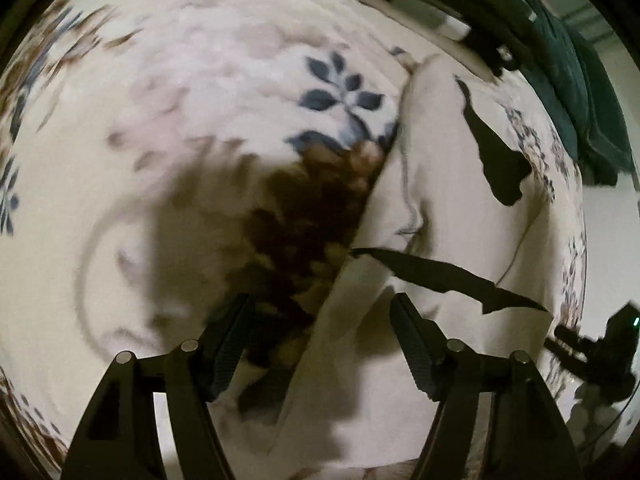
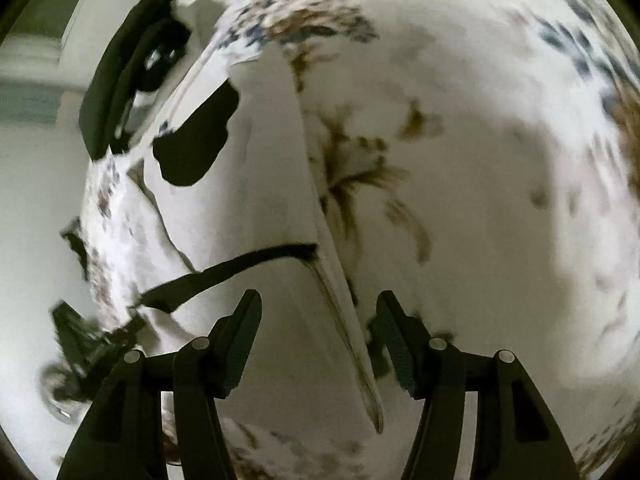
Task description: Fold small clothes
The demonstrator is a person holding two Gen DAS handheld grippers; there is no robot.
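Note:
A small cream garment (image 1: pixel 448 184) with black patches (image 1: pixel 500 156) lies flat on a floral bedspread (image 1: pixel 200 100). In the left wrist view my left gripper (image 1: pixel 322 304) is open and empty, just above the garment's left edge. In the right wrist view the same garment (image 2: pixel 256 184) lies at centre left, its right hem (image 2: pixel 340 300) running between the fingers. My right gripper (image 2: pixel 318 300) is open and empty, straddling that hem. The other gripper (image 1: pixel 600 344) shows at the right edge of the left view and the lower left (image 2: pixel 88 340) of the right view.
The white bedspread with blue and brown flowers (image 2: pixel 480 160) covers most of both views. A dark green cloth (image 1: pixel 576 80) and a black object (image 1: pixel 440 0) lie at the far edge of the bed. The black object also shows in the right wrist view (image 2: pixel 128 72).

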